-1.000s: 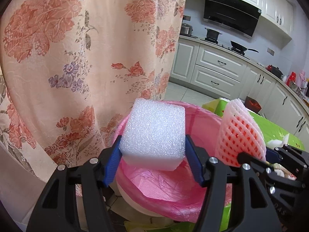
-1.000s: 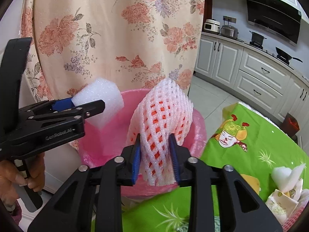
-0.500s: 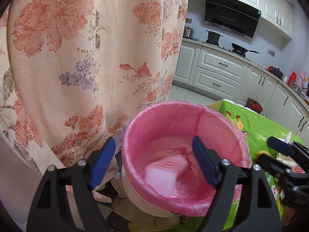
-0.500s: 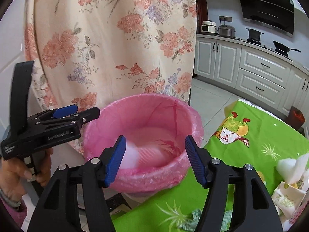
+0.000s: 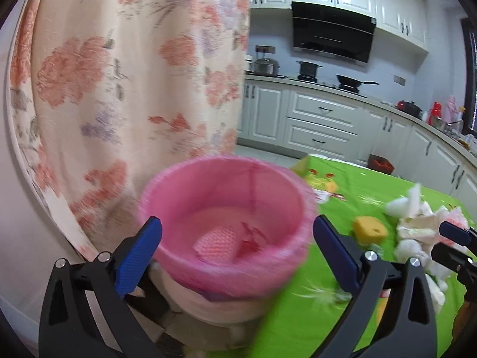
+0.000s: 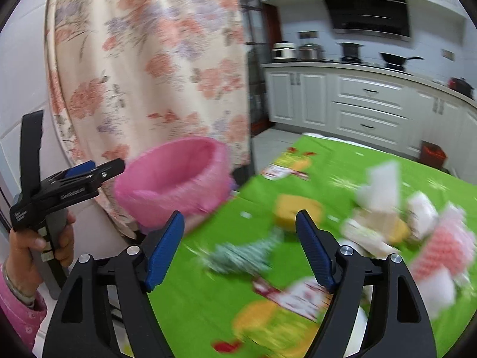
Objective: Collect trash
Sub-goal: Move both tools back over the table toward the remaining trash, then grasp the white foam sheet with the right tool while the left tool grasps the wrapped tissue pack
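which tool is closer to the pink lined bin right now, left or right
Left. The left tool hangs open right at the pink-lined bin, its fingers on either side of it. The right tool has turned toward the green table, with the bin off to its left.

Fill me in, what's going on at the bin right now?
Both grippers are open and hold nothing. The left gripper faces the pink-lined trash bin, where a foam fruit net lies at the bottom. The right gripper points toward the green tablecloth, where a yellow sponge and foam scraps wait.
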`<state>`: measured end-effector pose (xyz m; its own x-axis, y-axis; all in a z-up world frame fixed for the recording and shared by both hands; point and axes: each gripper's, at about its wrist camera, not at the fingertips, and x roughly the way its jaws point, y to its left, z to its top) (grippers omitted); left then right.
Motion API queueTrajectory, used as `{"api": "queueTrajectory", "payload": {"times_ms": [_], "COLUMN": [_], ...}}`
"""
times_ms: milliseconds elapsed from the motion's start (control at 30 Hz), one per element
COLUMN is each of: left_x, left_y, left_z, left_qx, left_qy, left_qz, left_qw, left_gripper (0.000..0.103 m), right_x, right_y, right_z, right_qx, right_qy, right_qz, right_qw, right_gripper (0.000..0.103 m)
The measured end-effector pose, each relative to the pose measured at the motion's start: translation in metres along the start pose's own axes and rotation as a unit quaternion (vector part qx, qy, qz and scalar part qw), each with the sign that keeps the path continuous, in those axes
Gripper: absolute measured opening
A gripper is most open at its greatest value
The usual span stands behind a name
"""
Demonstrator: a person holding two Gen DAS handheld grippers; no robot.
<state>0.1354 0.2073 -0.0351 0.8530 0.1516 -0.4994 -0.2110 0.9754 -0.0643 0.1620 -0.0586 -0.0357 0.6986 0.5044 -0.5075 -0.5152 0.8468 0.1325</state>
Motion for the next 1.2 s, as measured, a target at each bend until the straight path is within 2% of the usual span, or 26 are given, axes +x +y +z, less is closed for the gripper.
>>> {"api": "queueTrajectory", "payload": {"times_ms": [233, 333, 533, 867, 1033, 1100, 1133, 1167, 1200], "left_x": [-0.007, -0.009, -0.013, -0.007, -0.013, -0.015, -0.016, -0.018, -0.019], "left_y": [-0.077, -0.11, -0.16, -0.161, -0.167, -0.171, -0.172, -0.174, -0.175], "left_z": [-0.051, -0.074, -0.103, -0.117, -0.121, -0.122, -0.123, -0.123, -0.124], "left_qx": [-0.005, 0.008, 0.053, 0.042, 0.05, 0.056, 0.059, 0.061, 0.063], "left_qy": [0.024, 0.041, 0.051, 0.071, 0.067, 0.067, 0.066, 0.065, 0.065], "left_qz": [-0.06, -0.085, -0.096, -0.092, -0.093, -0.095, -0.097, -0.1, -0.102], "left_qw": [0.9979, 0.9955, 0.9927, 0.9923, 0.9922, 0.9916, 0.9914, 0.991, 0.9907], "left_gripper": [0.098, 0.098, 0.098, 0.098, 0.098, 0.098, 0.098, 0.098, 0.098], "right_x": [-0.053, -0.072, -0.079, -0.047, -0.029, -0.028, -0.029, -0.031, -0.034], "right_y": [-0.058, -0.082, -0.117, -0.145, -0.144, -0.143, -0.143, -0.144, -0.144], "right_z": [-0.039, -0.058, -0.085, -0.088, -0.084, -0.084, -0.086, -0.087, -0.088], "right_qx": [0.038, 0.064, 0.101, 0.168, 0.164, 0.153, 0.149, 0.15, 0.153], "right_qy": [-0.019, -0.025, -0.017, -0.001, 0.012, 0.018, 0.021, 0.023, 0.023], "right_qz": [-0.069, -0.099, -0.142, -0.163, -0.189, -0.197, -0.196, -0.192, -0.184], "right_qw": [0.997, 0.993, 0.985, 0.972, 0.968, 0.968, 0.969, 0.97, 0.971], "right_gripper": [0.075, 0.075, 0.075, 0.077, 0.077, 0.071, 0.058, 0.052, 0.052]}}
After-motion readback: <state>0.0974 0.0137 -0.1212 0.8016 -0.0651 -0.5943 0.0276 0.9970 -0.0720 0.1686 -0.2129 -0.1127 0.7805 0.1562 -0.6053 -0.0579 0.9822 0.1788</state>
